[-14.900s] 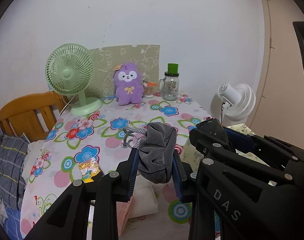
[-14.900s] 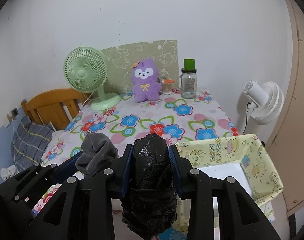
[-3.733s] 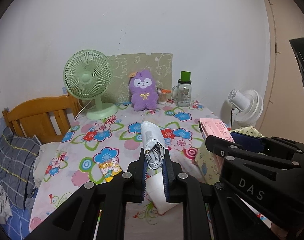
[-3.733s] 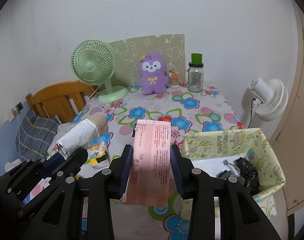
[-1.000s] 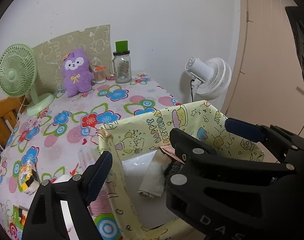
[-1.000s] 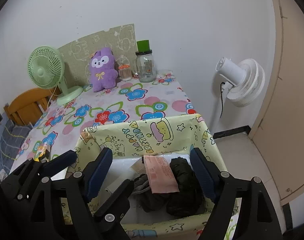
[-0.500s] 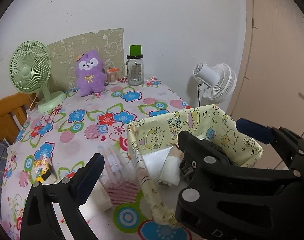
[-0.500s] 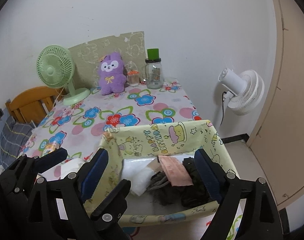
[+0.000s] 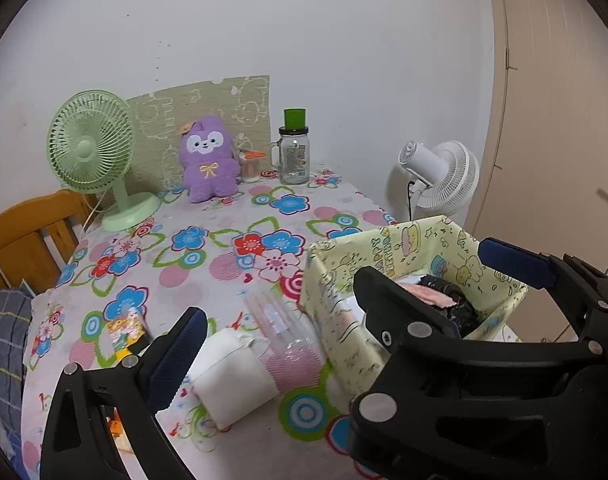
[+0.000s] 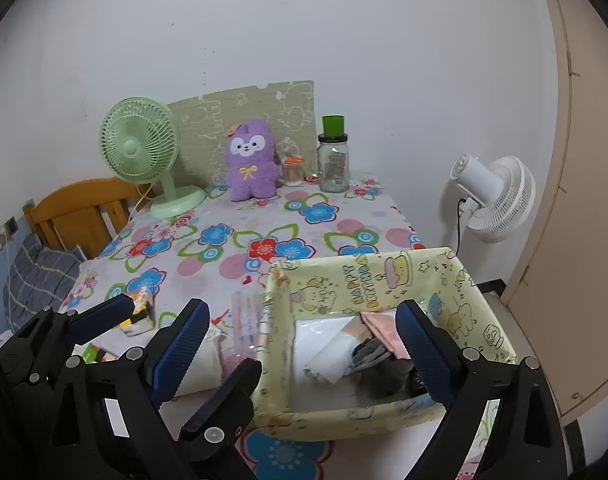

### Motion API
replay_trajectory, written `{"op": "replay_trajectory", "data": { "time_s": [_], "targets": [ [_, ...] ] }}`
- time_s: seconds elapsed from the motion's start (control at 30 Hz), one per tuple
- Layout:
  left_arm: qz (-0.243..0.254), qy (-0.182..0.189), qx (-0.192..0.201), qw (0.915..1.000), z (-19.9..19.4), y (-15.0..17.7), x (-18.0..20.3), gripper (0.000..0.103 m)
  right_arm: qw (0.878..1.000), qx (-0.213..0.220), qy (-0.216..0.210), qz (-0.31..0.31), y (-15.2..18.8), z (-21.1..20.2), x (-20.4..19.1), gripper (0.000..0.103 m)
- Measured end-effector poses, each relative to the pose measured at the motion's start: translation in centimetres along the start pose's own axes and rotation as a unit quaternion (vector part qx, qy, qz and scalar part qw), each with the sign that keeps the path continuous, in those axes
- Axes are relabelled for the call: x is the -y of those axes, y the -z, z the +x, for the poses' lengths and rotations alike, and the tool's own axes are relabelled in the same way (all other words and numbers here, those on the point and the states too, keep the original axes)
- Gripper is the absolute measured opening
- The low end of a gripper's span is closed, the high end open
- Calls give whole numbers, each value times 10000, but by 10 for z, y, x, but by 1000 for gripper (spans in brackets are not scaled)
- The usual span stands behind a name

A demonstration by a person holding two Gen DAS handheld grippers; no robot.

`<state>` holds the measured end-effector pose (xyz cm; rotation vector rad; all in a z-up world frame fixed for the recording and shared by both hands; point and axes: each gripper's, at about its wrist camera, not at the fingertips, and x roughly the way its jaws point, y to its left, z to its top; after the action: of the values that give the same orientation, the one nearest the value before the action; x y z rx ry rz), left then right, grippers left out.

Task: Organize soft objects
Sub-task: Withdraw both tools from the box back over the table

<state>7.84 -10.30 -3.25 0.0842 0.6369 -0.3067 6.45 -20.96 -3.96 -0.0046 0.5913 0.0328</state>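
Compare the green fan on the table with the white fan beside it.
The green fan stands on the flowered table near the purple plush; the white fan sits off the table's far edge by the wall. The green fan faces the camera, its grille front showing; the white fan faces away, showing its motor housing. The green fan has a round base; the white fan's base is hidden. Both have round grilles.

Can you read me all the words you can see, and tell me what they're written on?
"HAPPY BIRTHDAY": on the inside wall of the yellow cartoon bin.
Label on the glass jar with the green lid: too small to read.
Print on the pink packet in the bin: too blurred to read.
Small yellow pack on the tablecloth: print too small to read.
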Motion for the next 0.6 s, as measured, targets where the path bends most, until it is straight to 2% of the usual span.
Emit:
{"op": "replay_trajectory", "data": {
  "time_s": [0.6],
  "targets": [
    [-76,-238,225,9994,-32,30,-41,102,9997,191,-168,-28,20,-14,-54,103]
  ]
}}
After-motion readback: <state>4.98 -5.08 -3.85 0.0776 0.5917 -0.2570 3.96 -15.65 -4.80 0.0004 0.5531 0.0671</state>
